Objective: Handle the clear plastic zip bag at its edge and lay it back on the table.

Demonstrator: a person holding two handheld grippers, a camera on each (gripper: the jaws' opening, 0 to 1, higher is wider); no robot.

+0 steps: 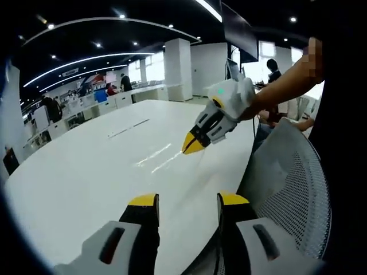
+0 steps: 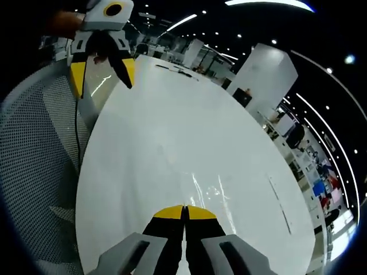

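The clear zip bag [image 2: 211,192] lies flat on the white table [image 2: 172,114], showing as faint glossy streaks just beyond my right gripper [image 2: 184,211]. That gripper's yellow-tipped jaws are shut and seem to pinch the bag's near edge. In the left gripper view the right gripper [image 1: 191,146] comes in from the right, held by a hand, its tips down at the table beside the bag's sheen [image 1: 155,159]. My left gripper [image 1: 188,199] stands open over the table's near edge with nothing between its fingers. It also hangs open at the top left of the right gripper view [image 2: 102,71].
A grey mesh chair back [image 1: 292,183] stands against the table's edge, also seen as mesh [image 2: 34,172]. The person's bare forearm [image 1: 281,86] reaches over it. Desks, pillars and people stand far behind in the office. The broad table top [image 1: 86,172] is plain white.
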